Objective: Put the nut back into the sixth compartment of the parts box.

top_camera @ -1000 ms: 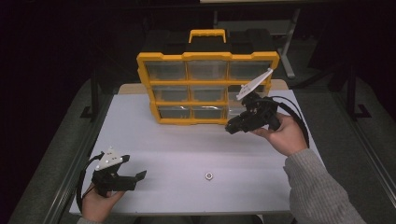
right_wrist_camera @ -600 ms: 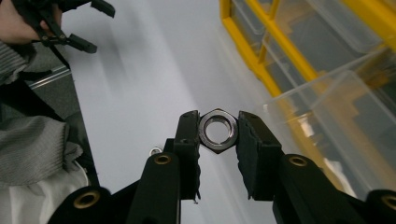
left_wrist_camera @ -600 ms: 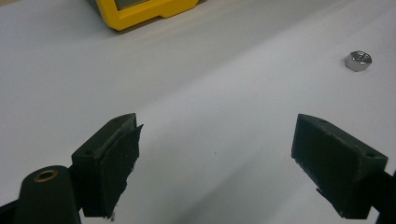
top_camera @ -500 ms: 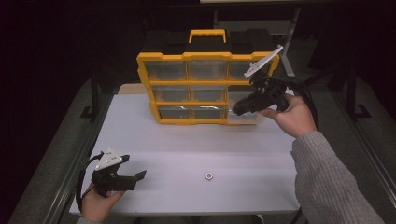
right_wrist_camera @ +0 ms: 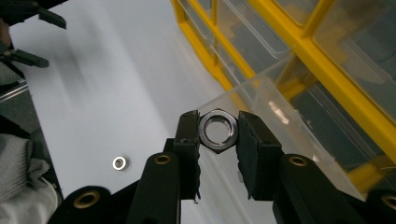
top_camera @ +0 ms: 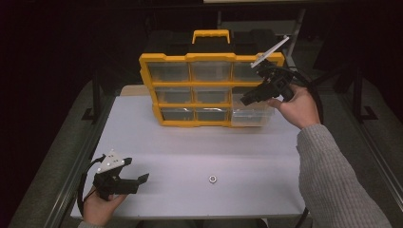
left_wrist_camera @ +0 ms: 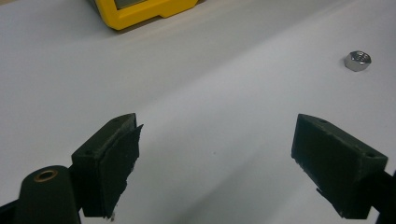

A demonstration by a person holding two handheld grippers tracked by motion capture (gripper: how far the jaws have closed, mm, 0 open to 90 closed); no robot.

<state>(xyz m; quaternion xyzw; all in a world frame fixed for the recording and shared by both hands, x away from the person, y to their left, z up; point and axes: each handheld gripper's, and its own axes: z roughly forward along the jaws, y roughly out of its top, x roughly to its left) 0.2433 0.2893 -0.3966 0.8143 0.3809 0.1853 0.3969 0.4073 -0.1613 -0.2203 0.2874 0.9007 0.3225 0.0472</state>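
My right gripper (right_wrist_camera: pixel 217 130) is shut on a large steel hex nut (right_wrist_camera: pixel 217 129), held just above the pulled-out clear drawer (right_wrist_camera: pixel 280 130) at the lower right of the yellow organizer (top_camera: pixel 209 90). In the high view my right gripper (top_camera: pixel 247 99) hangs in front of the organizer's right side, above that clear drawer (top_camera: pixel 249 116). A second, smaller nut (top_camera: pixel 213 179) lies on the white table (top_camera: pixel 190 142) near its front; the same nut (left_wrist_camera: pixel 357 60) lies ahead of my left gripper (left_wrist_camera: pixel 217 158). My left gripper (top_camera: pixel 140 180) rests at the table's front left, open, with nothing between its jaws.
The organizer stands upright at the back of the table with several clear drawers and a yellow handle (top_camera: pixel 211 35). A metal rail (top_camera: pixel 81 161) runs along the table's left edge. The person's grey sleeve (top_camera: pixel 332 180) comes in at the right.
My right gripper has risen and moved right with the nut, from in front of the organizer's lower right to higher by its right side. The left gripper has stayed put.
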